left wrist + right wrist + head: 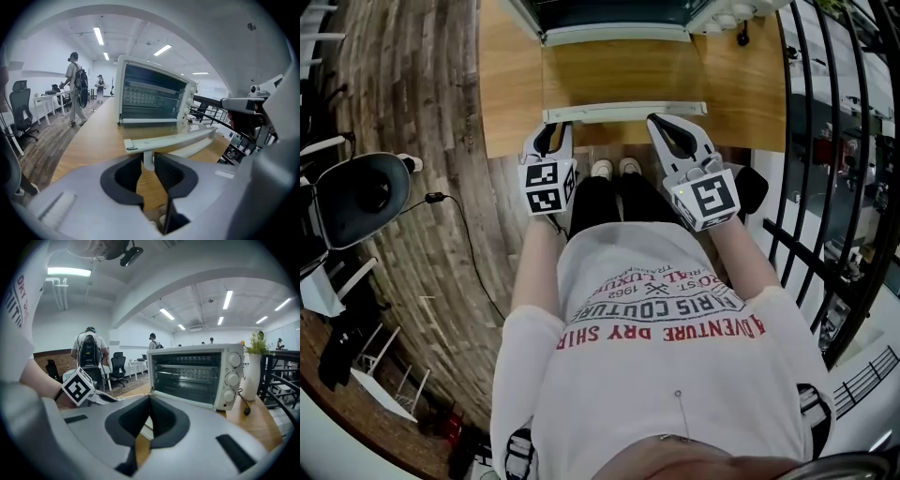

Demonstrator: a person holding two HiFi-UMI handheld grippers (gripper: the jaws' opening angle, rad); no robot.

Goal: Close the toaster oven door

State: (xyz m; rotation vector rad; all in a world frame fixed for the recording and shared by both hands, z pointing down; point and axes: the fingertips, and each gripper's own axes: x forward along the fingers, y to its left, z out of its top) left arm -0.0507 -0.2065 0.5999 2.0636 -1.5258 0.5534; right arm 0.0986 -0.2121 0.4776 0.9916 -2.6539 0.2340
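Observation:
The white toaster oven (pixel 619 14) stands at the back of the wooden table (pixel 511 84), with its glass door (pixel 623 75) folded down flat toward me. The door's white handle bar (pixel 623 112) runs along its near edge. My left gripper (pixel 551 139) is at the bar's left end. In the left gripper view its jaws (pixel 147 158) are shut on the handle's white support post, under the handle bar (pixel 173 139). My right gripper (pixel 672 133) is at the bar's right end, and its jaws (pixel 149 401) meet at the tips with nothing between them. The oven (pixel 197 373) shows open ahead.
A black metal railing (pixel 834 141) runs along the right side. An office chair (pixel 361 192) and a cable (pixel 464 234) are on the floor at left. A black plug (pixel 742 37) lies beside the oven and a white vase (pixel 251 378) stands at its right. People (pixel 75 89) stand far off.

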